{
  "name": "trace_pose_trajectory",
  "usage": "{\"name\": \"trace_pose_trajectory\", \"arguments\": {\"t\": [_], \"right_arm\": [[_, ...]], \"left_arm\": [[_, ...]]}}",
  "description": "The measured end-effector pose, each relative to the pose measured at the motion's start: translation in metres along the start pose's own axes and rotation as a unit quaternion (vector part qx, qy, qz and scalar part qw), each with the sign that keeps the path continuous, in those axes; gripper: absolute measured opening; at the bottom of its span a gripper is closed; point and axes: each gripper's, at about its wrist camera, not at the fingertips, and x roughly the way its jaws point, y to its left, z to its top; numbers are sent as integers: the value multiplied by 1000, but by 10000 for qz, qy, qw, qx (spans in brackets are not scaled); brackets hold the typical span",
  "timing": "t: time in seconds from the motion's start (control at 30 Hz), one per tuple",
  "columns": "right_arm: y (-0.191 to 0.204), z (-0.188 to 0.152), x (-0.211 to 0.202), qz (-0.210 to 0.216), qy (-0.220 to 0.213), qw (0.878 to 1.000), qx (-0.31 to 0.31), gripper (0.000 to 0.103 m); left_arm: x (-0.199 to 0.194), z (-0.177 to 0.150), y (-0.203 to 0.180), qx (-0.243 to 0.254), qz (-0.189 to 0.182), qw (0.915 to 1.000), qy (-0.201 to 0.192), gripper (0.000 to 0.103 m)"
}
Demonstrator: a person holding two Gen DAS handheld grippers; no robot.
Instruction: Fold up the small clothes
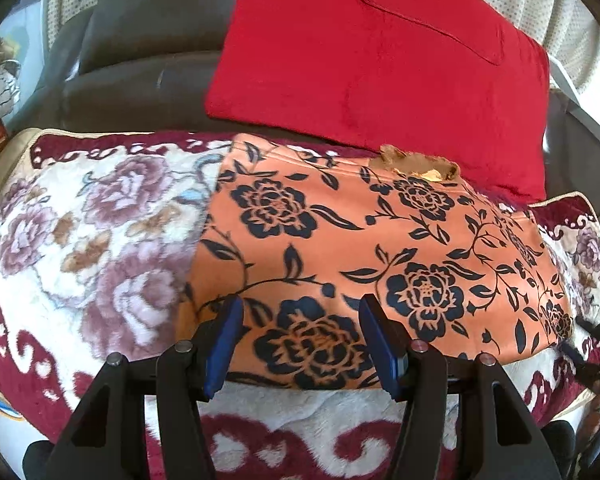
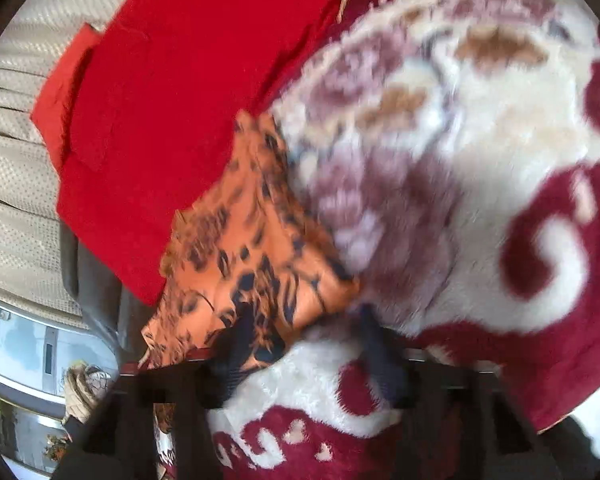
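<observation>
An orange garment (image 1: 340,240) with a black flower print lies spread flat on a plush flowered blanket (image 1: 80,240). My left gripper (image 1: 304,344) hovers over the garment's near edge. Its blue pads (image 1: 224,340) stand apart and the cloth lies flat under them, unpinched. In the right wrist view, which is blurred, the same garment (image 2: 244,248) runs from the centre down to the lower left. My right gripper (image 2: 308,344) is open at the garment's near corner. One finger (image 2: 236,348) overlaps that corner and the other is over the blanket (image 2: 480,160).
A red cushion (image 1: 380,48) leans against the dark sofa back (image 1: 148,60) just behind the garment. A brown-gold frayed patch (image 1: 416,164) sits at the garment's far edge. A cream curtain (image 2: 12,160) hangs beyond the sofa.
</observation>
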Motion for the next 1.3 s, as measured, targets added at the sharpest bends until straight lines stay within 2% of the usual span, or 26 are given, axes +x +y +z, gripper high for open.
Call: {"name": "trace_pose_trajectory", "arguments": {"t": [0.1, 0.17, 0.27, 0.33, 0.4, 0.47, 0.53, 0.57, 0.63, 0.67, 0.7, 0.8, 0.93, 1.0, 1.07, 1.1, 1.13, 1.17, 1.23, 1.3], "right_arm": [[11, 33, 7, 156, 173, 9992, -325, 65], [18, 58, 31, 308, 624, 9967, -427, 65], [34, 82, 74, 215, 1359, 9868, -853, 64], [39, 89, 104, -205, 1903, 9758, -1054, 26], [47, 92, 97, -332, 1741, 9769, -1194, 17], [58, 95, 77, -308, 1256, 9823, -1354, 15], [39, 97, 80, -717, 1067, 9845, -1192, 15], [25, 96, 87, -802, 1221, 9843, -992, 23], [21, 95, 80, -619, 1056, 9891, -814, 29], [25, 96, 72, -682, 905, 9900, -838, 46], [30, 97, 65, -720, 756, 9909, -854, 70], [55, 102, 53, -524, 444, 9913, -1124, 71], [73, 115, 91, -609, 836, 9848, -1394, 71], [64, 126, 114, -1087, 844, 9784, -1542, 71], [50, 134, 126, -927, 1002, 9797, -1468, 71], [51, 135, 130, -887, 1031, 9787, -1539, 68], [55, 135, 131, -837, 1065, 9759, -1712, 60], [61, 136, 136, -791, 1217, 9717, -1862, 12], [70, 138, 132, -987, 1065, 9683, -2033, 14], [67, 146, 125, -1129, 784, 9724, -1887, 13]], "left_arm": [[13, 5, -12, 44, -74, 9999, 100, 61], [19, 8, -21, 158, -107, 9998, 110, 61], [24, 8, -32, 278, -150, 9994, 115, 61], [27, 6, -35, 310, -176, 9992, 163, 61], [28, 5, -34, 330, -170, 9991, 186, 61], [26, 4, -30, 308, -173, 9993, 113, 61], [32, 4, -30, 305, -155, 9993, 145, 61], [38, 5, -30, 323, -154, 9990, 264, 61], [46, 3, -30, 442, -133, 9984, 335, 61], [47, 1, -30, 523, -50, 9980, 354, 61], [48, 0, -28, 549, -53, 9979, 336, 61], [48, 0, -27, 548, -56, 9979, 345, 61], [46, 0, -28, 563, -50, 9978, 357, 61], [47, -1, -27, 582, -39, 9976, 372, 61], [45, -1, -24, 569, -30, 9976, 397, 61], [45, -1, -22, 563, -47, 9976, 406, 61], [46, -1, -21, 570, -42, 9975, 419, 61], [47, -1, -21, 590, -28, 9973, 428, 61], [51, 0, -21, 601, 9, 9972, 452, 61], [53, 0, -22, 599, 33, 9972, 446, 61]]}}
